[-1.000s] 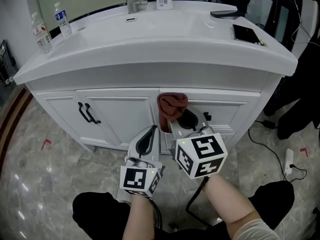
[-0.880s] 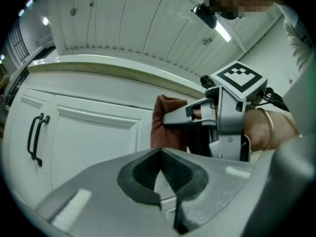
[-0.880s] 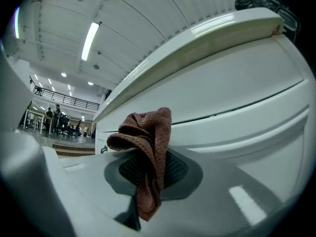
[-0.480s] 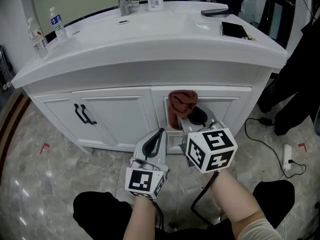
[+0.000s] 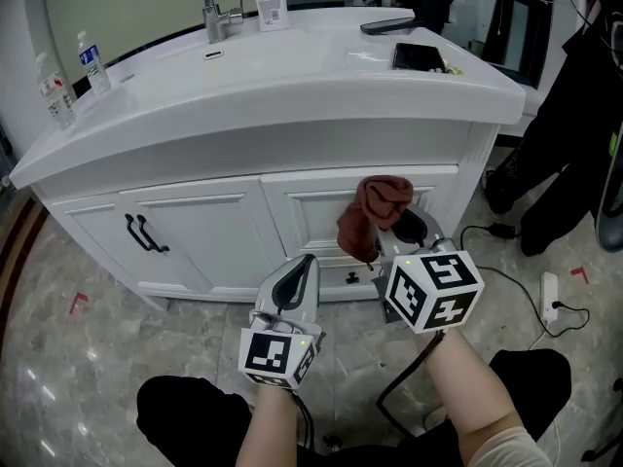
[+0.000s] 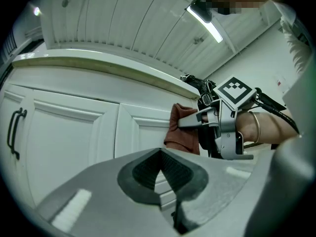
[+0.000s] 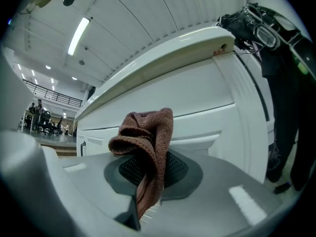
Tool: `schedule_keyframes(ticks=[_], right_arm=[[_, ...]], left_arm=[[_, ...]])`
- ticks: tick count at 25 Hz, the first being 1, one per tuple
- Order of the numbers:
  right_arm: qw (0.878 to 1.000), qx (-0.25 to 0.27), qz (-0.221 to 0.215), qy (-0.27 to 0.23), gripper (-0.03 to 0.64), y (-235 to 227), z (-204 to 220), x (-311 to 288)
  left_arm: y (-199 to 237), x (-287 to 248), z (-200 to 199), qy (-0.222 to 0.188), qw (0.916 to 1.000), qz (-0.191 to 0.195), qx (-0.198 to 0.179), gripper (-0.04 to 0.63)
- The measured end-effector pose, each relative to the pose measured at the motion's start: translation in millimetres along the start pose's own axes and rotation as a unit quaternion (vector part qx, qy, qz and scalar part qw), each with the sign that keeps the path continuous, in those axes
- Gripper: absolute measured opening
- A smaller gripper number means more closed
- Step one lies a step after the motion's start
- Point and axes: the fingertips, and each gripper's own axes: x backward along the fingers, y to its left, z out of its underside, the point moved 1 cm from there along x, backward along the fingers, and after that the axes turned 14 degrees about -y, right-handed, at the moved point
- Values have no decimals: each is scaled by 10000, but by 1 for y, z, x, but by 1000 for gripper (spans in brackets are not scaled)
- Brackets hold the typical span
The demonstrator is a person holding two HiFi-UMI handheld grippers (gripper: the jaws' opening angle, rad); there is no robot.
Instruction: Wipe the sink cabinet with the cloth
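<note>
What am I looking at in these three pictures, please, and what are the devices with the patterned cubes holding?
There is no robot here: a person holds a two-jaw gripper in each hand, and the patterned cubes are part of those grippers. The head view comes from a camera on the person's head, looking down at a white sink cabinet. The other two views come from a camera riding on each gripper, looking along its jaws. The right gripper is shut on a reddish-brown cloth, held close to the cabinet front. The left gripper is shut and empty. On the countertop are a faucet, two water bottles and a dark flat device, likely a phone.
</note>
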Motion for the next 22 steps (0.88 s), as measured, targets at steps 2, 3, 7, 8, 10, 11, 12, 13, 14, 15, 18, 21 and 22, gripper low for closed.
schedule_keyframes(ticks=[2,3,7,8,10,11,12,13,14,15,18,21,22], right_arm=[[9998,-31,210,-40,84,-15,-5,8],[9994,-46,337,-61,84,-24,-7,13],[9967,-57,806,-116,83,-62,-18,31],[9961,-98,866,-117,81,-69,-20,34],[9950,-197,973,-116,83,-81,-22,42],[9941,-213,1056,-123,83,-86,-24,46],[9930,-204,1157,-141,81,-90,-26,50],[9918,-186,1252,-165,81,-93,-28,53],[9910,-168,1312,-189,81,-94,-30,55],[9910,-157,1313,-201,81,-91,-30,57],[9942,-214,1044,-158,81,-64,-20,51],[9970,-382,670,-70,80,-25,-2,38],[9975,-450,541,-30,80,-11,5,33]], left_arm=[[-6,-3,6,8,10000,21,79,1],[-9,-4,8,17,9999,34,116,0],[-28,-13,17,57,9995,165,260,0],[-34,-15,19,81,9994,238,251,0],[-46,-15,21,150,9990,402,155,0],[-50,-15,22,181,9987,476,85,0],[-54,-14,22,203,9983,538,15,0],[-56,-13,22,211,9980,586,-46,0],[-56,-12,21,204,9979,611,-94,0],[-55,-10,20,188,9979,607,-127,0],[-42,-1,18,197,9986,461,-156,1],[-23,10,13,224,9993,251,-169,0],[-16,14,11,213,9995,164,-181,0]])
